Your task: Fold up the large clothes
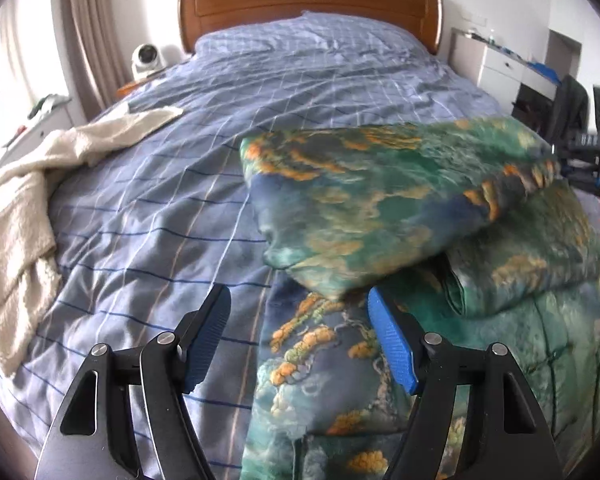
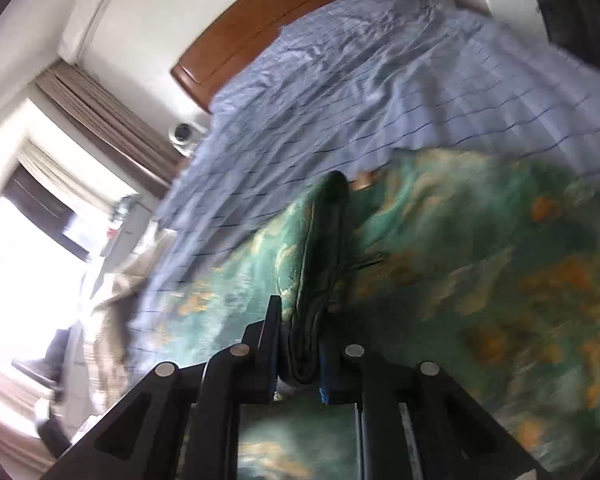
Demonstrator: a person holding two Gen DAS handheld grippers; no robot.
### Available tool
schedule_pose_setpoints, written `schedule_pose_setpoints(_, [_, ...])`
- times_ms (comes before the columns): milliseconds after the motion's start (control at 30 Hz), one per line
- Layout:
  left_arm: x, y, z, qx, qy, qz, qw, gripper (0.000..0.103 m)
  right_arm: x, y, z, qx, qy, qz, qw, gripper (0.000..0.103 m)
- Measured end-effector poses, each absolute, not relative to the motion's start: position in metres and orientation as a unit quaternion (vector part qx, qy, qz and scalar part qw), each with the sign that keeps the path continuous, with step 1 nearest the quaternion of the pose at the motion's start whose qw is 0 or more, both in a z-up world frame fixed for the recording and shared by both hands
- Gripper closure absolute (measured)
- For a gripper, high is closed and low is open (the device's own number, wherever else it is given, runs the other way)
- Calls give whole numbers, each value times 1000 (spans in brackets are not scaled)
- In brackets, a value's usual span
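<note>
A large green garment with orange and blue cloud print (image 1: pixel 380 204) lies partly folded on the bed's right side. My left gripper (image 1: pixel 300 316) is open and empty, just in front of the garment's lifted near corner. My right gripper (image 2: pixel 300 344) is shut on a bunched edge of the garment (image 2: pixel 320 264) and holds a folded flap up over the lower layers. The right gripper also shows at the right edge of the left wrist view (image 1: pixel 588 152), at the flap's far corner.
The bed has a blue checked cover (image 1: pixel 220 128) and a wooden headboard (image 1: pixel 308 0). A cream fleece blanket (image 1: pixel 28 200) lies at the bed's left edge. A white fan (image 1: pixel 146 58) stands by the headboard. A white desk (image 1: pixel 500 64) stands at right.
</note>
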State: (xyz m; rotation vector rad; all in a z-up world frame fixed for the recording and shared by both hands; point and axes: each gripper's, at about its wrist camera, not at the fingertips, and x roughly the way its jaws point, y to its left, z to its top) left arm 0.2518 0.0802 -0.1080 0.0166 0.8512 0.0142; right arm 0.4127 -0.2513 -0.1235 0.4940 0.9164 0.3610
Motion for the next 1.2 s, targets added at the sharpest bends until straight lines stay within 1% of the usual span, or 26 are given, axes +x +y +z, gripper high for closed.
schedule_pose_setpoints(33, [256, 77, -110, 3, 417, 7, 909, 30, 417, -251, -134, 219, 449, 159, 851, 88])
schedule_pose_setpoints(100, [258, 79, -111, -8, 425, 3, 905, 30, 430, -245, -161, 198, 489, 145, 837, 79])
schedule_pose_setpoints(133, [258, 81, -110, -12, 430, 1, 903, 30, 437, -239, -178, 188, 512, 139, 826, 77])
schedule_pose_setpoints(167, [259, 82, -109, -14, 433, -3, 901, 30, 438, -237, -184, 183, 517, 141, 824, 74])
schedule_pose_setpoints(233, [262, 87, -103, -13, 429, -7, 903, 30, 432, -233, -180, 164, 503, 149, 835, 60])
schedule_pose_setpoints(267, [265, 88, -98, -11, 425, -9, 905, 30, 429, -232, -174, 155, 498, 152, 839, 42])
schedule_pose_setpoints(300, [270, 90, -95, -11, 421, -11, 907, 30, 424, -233, -166, 144, 490, 147, 847, 37])
schedule_pose_setpoints(433, [298, 89, -83, -31, 406, -31, 913, 30, 400, -227, -117, 47, 401, 112, 908, 37])
schedule_pose_setpoints(467, [307, 86, -86, -32, 409, -42, 911, 30, 399, -219, -106, 30, 381, 126, 915, 37])
schedule_pose_setpoints(500, [318, 83, -90, -32, 415, -49, 908, 31, 402, -213, -103, 27, 379, 148, 913, 37])
schedule_pose_setpoints(533, [328, 79, -96, -34, 421, -51, 905, 38, 409, -204, -103, 28, 387, 184, 903, 37])
schedule_pose_setpoints(567, [337, 76, -105, -37, 431, -53, 900, 46, 413, -197, -104, 29, 392, 199, 898, 41])
schedule_pose_setpoints(600, [343, 74, -112, -39, 441, -52, 895, 50, 420, -186, -113, 25, 403, 218, 889, 49])
schedule_pose_setpoints(633, [352, 73, -128, -43, 459, -50, 886, 54, 425, -181, -123, 19, 417, 223, 881, 51])
schedule_pose_setpoints(667, [356, 72, -139, -41, 469, -45, 881, 54, 425, -177, -136, 16, 438, 223, 871, 52])
schedule_pose_setpoints(700, [357, 71, -147, -40, 473, -46, 879, 54, 430, -176, -151, 17, 462, 218, 860, 57])
schedule_pose_setpoints(733, [357, 69, -161, -36, 477, -51, 877, 54, 434, -176, -169, 23, 485, 212, 848, 58])
schedule_pose_setpoints(800, [354, 68, -170, -31, 469, -51, 881, 54, 436, -178, -182, 38, 487, 213, 846, 62])
schedule_pose_setpoints(867, [353, 65, -170, -25, 465, -48, 883, 54, 438, -183, -185, 55, 486, 211, 846, 63])
schedule_pose_setpoints(1000, [355, 63, -151, -26, 471, -40, 881, 54, 437, -182, -189, 47, 487, 211, 846, 63])
schedule_pose_setpoints(1067, [358, 63, -132, -37, 458, -47, 887, 49, 434, -185, -190, 42, 482, 210, 850, 63])
schedule_pose_setpoints(1200, [393, 62, -116, -63, 445, -53, 892, 49, 428, -193, -194, 56, 471, 212, 854, 63])
